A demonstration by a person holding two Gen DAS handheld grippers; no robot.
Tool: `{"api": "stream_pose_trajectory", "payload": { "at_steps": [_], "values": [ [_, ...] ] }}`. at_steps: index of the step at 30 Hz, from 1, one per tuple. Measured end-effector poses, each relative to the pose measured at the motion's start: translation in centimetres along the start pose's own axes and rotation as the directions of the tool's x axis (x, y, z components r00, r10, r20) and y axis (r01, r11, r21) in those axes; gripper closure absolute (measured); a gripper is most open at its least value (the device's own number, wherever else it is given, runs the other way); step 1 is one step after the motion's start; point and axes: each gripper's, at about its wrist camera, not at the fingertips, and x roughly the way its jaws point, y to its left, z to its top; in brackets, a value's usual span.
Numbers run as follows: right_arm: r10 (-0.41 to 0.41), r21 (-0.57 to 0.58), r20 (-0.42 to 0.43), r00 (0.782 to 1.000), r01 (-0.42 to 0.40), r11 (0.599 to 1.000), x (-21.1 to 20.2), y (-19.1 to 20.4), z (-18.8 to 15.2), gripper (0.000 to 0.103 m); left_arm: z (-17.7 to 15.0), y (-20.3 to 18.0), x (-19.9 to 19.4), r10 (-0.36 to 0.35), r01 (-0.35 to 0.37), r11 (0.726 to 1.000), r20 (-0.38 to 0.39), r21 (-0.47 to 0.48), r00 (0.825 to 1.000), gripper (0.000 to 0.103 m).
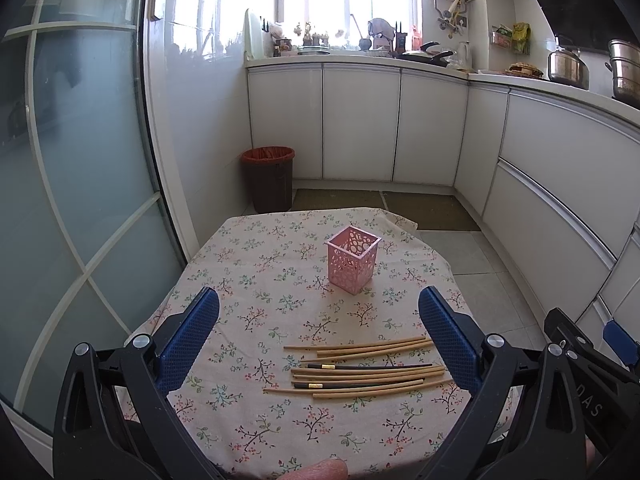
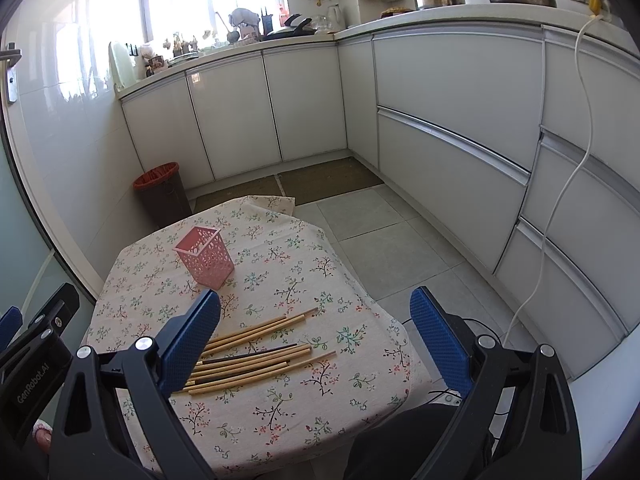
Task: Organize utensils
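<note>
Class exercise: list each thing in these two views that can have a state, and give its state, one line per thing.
left gripper: open, holding nothing, above the table.
right gripper: open, holding nothing.
pink holder: upright on the tablecloth, no chopsticks in it.
chopsticks: lying flat in a loose pile, none picked up.
tablecloth: spread over the table.
trash bin: upright on the floor, lined with a red bag.
cabinet doors: shut.

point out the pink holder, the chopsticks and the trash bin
pink holder (image 1: pixel 352 266): left wrist view, front perforated wall.
chopsticks (image 1: pixel 360 372): left wrist view, middle of the loose pile on the tablecloth.
trash bin (image 1: pixel 269 184): left wrist view, dark side wall below the orange liner.
</note>
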Motion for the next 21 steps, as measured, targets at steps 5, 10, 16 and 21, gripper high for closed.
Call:
{"api": "stream_pose_trajectory", "payload": {
  "at_steps": [5, 10, 16, 21],
  "values": [
    [0.0, -0.001, -0.004, 1.0, 0.0, 1.0, 0.1, -0.1, 0.0, 0.01, 0.1, -0.1, 0.1, -0.001, 0.001, 1.0, -0.007, 0.002, 1.0, 0.007],
    [0.002, 0.009, -0.02, 1.0, -0.002, 1.0, 0.2, -0.2, 0.4, 0.01, 0.2, -0.2, 0.4, -0.007, 0.007, 1.0, -0.022, 0.003, 1.0, 0.007],
    [0.095, 0.14, -0.112, 0.989, -0.079, 0.987, 2.6, -2.5, 2.4, 0.008, 3.0, -0.8, 6.4, -0.101, 0.124, 0.989, -0.249, 0.081, 0.963, 0.007],
    [0.164, 0.281, -0.217, 0.962, -0.1, 0.954, 8.3, -5.2, 2.7, 0.008, 2.6, -2.8, 17.8, -0.139, 0.237, 0.966, -0.561, 0.105, 0.816, 0.007]
  ]
}}
